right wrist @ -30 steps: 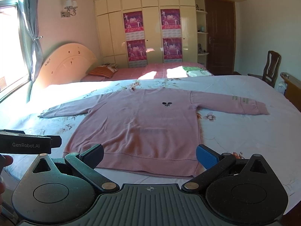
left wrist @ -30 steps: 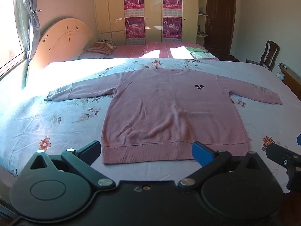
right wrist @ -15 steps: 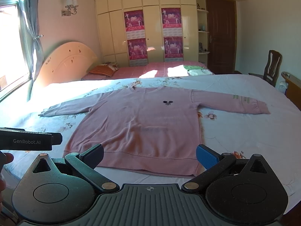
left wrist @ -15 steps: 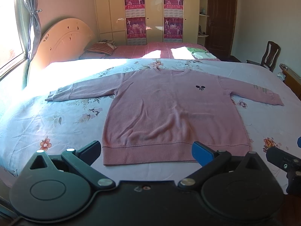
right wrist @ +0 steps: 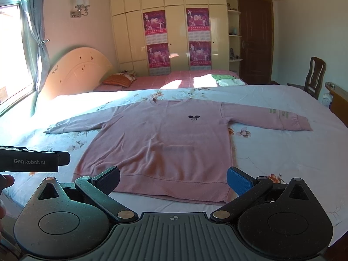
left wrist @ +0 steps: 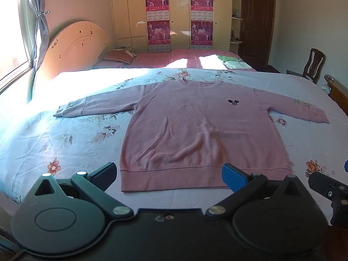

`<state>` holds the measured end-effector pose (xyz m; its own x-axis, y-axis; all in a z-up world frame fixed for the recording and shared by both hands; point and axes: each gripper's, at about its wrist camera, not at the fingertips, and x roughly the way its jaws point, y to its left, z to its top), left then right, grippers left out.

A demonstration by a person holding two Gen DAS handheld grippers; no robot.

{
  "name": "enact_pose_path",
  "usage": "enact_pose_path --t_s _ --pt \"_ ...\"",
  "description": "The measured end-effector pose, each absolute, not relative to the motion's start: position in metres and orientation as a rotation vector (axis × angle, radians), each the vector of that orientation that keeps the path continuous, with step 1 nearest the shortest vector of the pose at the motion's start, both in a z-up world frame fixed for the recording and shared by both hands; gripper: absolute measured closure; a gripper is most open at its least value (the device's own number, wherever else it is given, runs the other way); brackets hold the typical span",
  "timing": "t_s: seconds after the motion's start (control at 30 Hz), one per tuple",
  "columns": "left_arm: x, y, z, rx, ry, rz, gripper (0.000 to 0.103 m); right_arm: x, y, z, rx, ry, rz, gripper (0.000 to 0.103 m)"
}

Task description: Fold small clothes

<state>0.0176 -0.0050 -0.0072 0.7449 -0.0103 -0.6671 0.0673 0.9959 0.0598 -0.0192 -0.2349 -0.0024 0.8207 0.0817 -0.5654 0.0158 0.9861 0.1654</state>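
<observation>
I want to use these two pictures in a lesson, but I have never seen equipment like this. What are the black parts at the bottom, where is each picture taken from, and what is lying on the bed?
A person holds a two-finger gripper in each hand. Each gripper has a wide-angle camera looking forward along its fingers. One picture comes from the left gripper, the other from the right gripper, so the black parts are the grippers themselves. Both are open and hold nothing. In the right picture, the black bar at the left edge is part of the left gripper. On the pale floral bedsheet a pink long-sleeved knitted sweater lies flat, front up, sleeves spread and hem nearest the cameras. It is not folded yet.
</observation>
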Motion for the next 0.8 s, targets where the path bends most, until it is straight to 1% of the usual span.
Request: enact_pose_path --t_s 0.8 --pt "0.0266 -0.0019 -0.0021 0.1 0.72 -0.065 0.0 -0.0135 -0.2306 -0.0017 0.152 0.598 0.033 0.0"
